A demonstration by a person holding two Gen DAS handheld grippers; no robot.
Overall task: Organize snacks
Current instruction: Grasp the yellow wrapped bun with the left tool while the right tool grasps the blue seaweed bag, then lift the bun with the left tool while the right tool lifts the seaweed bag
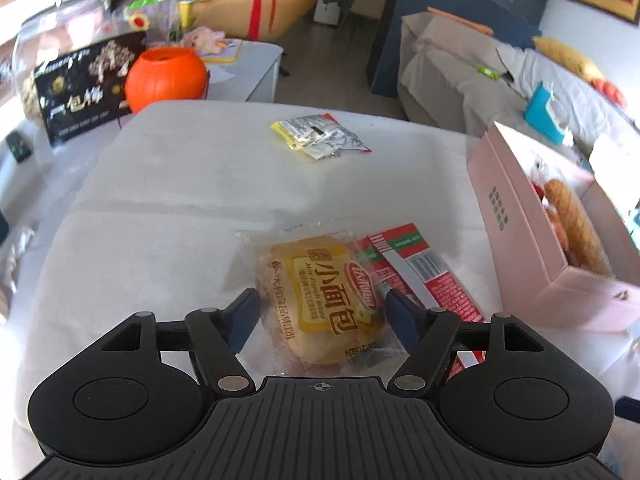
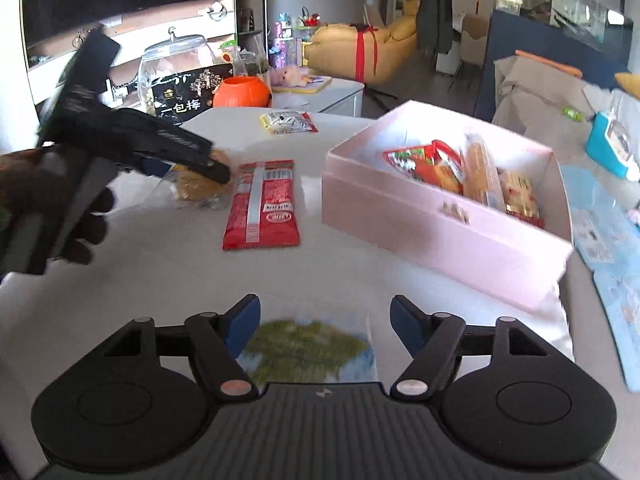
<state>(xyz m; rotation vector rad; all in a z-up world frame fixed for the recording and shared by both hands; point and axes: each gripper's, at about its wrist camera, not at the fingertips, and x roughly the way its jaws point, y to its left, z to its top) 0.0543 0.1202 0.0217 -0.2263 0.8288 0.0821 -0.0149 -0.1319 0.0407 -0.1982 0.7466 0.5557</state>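
A wrapped mini bread [image 1: 320,300] lies on the white table [image 1: 180,208], between the fingers of my left gripper [image 1: 322,314]; the jaws stand wide on either side of it. A red snack packet [image 1: 424,276] lies just to its right. From the right wrist view, the left gripper [image 2: 218,168] hangs over the bread [image 2: 196,188], next to the red packet [image 2: 262,204]. My right gripper [image 2: 324,320] is open over a blurred packet with green contents [image 2: 308,348]. The open pink box [image 2: 420,220] holds several snacks. A small silver, yellow and red packet [image 1: 320,136] lies at the far side.
The pink box [image 1: 520,216] stands along the table's right side. An orange pumpkin bucket [image 1: 166,74], a black printed box [image 1: 80,92] and a glass jar [image 2: 176,64] crowd the far left. A hand [image 2: 80,216] holds the left gripper. A blue mat [image 2: 612,264] lies at the right.
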